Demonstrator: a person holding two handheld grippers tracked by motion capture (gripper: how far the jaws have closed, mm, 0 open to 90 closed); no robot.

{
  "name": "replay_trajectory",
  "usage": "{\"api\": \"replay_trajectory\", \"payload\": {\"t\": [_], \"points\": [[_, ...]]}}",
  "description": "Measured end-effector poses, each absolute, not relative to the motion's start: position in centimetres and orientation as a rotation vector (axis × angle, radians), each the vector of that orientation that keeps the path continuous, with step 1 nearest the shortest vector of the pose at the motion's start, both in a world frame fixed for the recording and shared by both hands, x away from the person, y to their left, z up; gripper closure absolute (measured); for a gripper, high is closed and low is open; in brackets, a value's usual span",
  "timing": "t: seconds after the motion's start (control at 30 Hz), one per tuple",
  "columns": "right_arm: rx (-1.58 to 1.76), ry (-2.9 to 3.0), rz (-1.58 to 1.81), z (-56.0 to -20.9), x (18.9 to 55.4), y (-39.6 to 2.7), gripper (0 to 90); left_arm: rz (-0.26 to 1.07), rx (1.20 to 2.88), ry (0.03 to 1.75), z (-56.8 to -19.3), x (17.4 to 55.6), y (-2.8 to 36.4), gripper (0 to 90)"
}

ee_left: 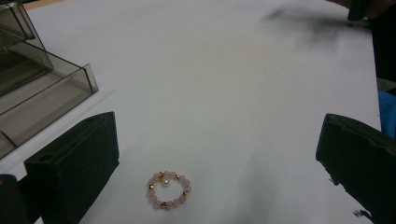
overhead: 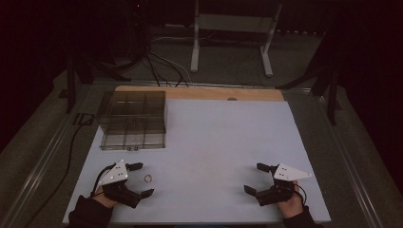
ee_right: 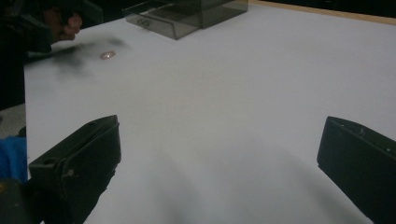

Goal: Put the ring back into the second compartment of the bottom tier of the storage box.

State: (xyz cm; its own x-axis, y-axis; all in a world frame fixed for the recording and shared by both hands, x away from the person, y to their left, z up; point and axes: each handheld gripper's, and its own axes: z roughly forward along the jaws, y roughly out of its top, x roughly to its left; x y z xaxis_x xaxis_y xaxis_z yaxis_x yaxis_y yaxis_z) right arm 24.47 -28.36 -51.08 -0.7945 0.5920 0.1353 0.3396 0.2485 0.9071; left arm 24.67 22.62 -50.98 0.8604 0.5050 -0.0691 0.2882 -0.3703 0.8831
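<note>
A small bracelet of pink beads with gold spacers and one pearl point(ee_left: 168, 190) lies flat on the white table. In the high view the bracelet point(overhead: 148, 179) rests between the spread jaws of my left gripper point(overhead: 140, 179), nearer the far jaw. My left gripper point(ee_left: 219, 163) stands open around it without touching it. My right gripper point(overhead: 254, 177) rests at the near right of the table, also open, nothing between its jaws point(ee_right: 219, 163). From the right gripper view the bracelet point(ee_right: 107, 55) is a small spot far off at upper left.
A smoky clear plastic organiser box point(overhead: 133, 120) with several compartments stands at the back left of the white tabletop point(overhead: 214, 137); its corner point(ee_left: 42, 88) is close on the left in the left gripper view. Cables and a metal stand point(overhead: 233, 38) lie on the floor beyond.
</note>
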Motion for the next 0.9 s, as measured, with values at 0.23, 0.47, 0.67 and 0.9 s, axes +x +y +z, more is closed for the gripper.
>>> {"api": "replay_trajectory", "payload": {"t": [0.23,0.47,0.67,0.9], "points": [[0.873,2.291,1.575,-51.2,24.9,-28.5,0.0,0.271,1.992,0.586,-50.8,24.6,22.4,0.5],[0.863,2.309,1.574,-51.3,24.9,-28.4,0.0,0.232,2.02,0.57,-50.6,24.5,21.9,0.5],[0.866,2.287,1.591,-51.0,24.6,-28.5,0.0,0.144,2.044,0.515,-50.1,24.2,21.0,0.5],[0.862,2.278,1.595,-50.7,24.5,-28.3,0.0,0.149,2.046,0.458,-48.9,23.6,20.2,0.5]]}}
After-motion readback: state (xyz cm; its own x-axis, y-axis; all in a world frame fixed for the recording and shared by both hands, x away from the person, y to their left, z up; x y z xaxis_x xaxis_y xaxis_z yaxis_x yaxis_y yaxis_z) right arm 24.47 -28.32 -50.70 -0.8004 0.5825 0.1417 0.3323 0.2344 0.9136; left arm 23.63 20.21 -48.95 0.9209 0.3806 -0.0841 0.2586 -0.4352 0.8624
